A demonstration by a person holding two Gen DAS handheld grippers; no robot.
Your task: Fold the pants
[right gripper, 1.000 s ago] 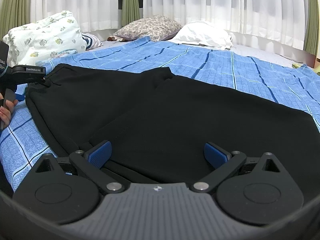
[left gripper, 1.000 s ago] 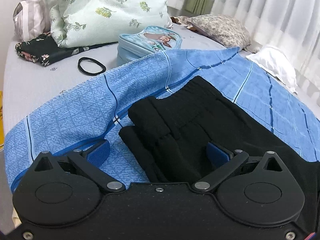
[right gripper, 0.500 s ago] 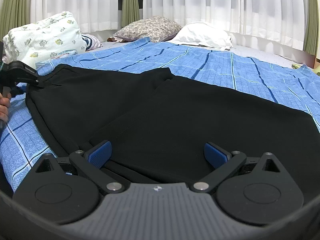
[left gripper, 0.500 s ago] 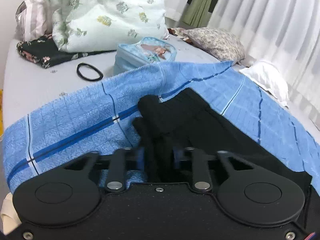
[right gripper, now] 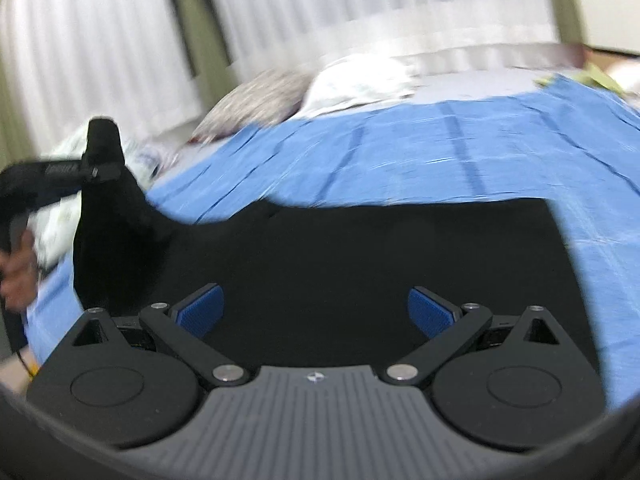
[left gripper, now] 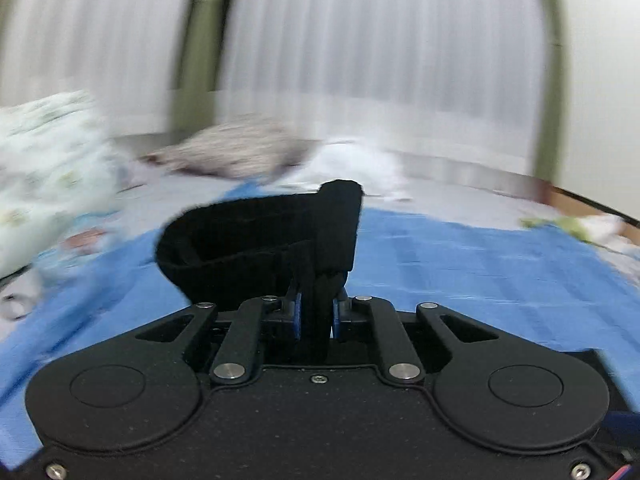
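Observation:
The black pants (right gripper: 360,256) lie on the blue checked bedspread (right gripper: 400,160). Their waistband corner (left gripper: 256,248) is lifted off the bed and stands up between the blue pads of my left gripper (left gripper: 316,304), whose jaws are closing and pressing on the cloth. The right wrist view shows that left gripper (right gripper: 100,168) at the far left, holding the corner up, with a person's hand (right gripper: 16,276) on its handle. My right gripper (right gripper: 314,308) hangs open just above the flat pants, its pads wide apart and gripping nothing. Both views are motion-blurred.
A grey patterned pillow (left gripper: 236,152), a white pillow (left gripper: 352,160) and a floral pillow (left gripper: 44,152) lie at the far edge of the bed. White curtains (left gripper: 360,32) hang behind. The bedspread (left gripper: 480,272) stretches to the right.
My left gripper went from wide open to shut on the waistband, then rose and swung round with the cloth. The right gripper tilted and lifted a little, staying open.

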